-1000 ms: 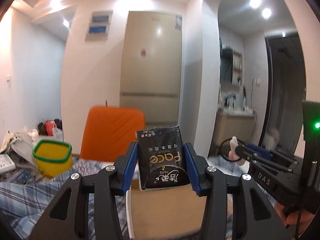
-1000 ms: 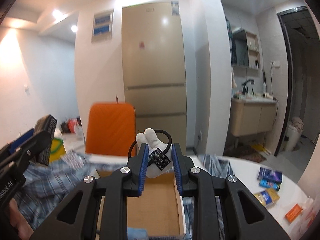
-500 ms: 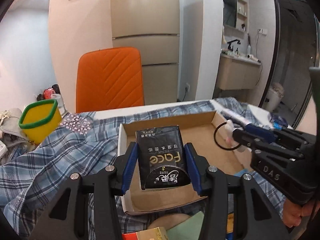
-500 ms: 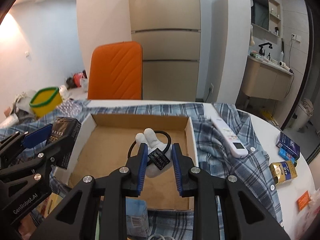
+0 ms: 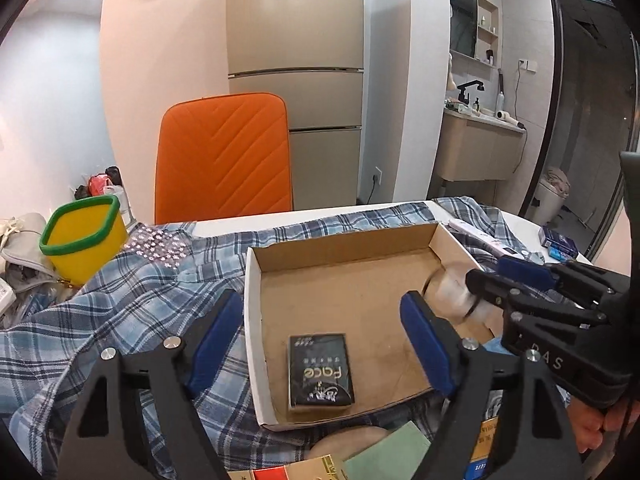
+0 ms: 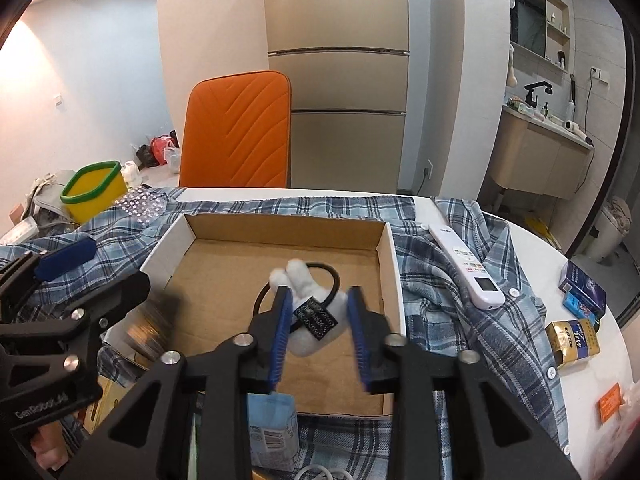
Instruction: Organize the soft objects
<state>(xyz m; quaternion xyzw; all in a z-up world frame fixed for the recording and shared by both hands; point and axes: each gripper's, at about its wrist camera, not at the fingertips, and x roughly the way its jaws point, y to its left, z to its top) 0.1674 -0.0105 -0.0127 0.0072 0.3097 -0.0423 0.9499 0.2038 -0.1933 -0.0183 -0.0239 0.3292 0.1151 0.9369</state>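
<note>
Hovering over the box [image 6: 390, 248], your right gripper [image 6: 318, 316] has just been opening around the plush tie [image 6: 316, 300], while your spread left gripper [image 5: 320, 344] stands empty above the tissue pack [image 5: 320, 370] by the near edge.

An orange chair [image 6: 239, 130] stands behind the table. Left of the chair is a yellow tub [image 6: 93, 190]; right of it, a white remote [image 6: 466, 265] lies on the table.

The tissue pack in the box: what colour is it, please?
Black, with gold lettering: tissue pack, clearest in the left wrist view.
</note>
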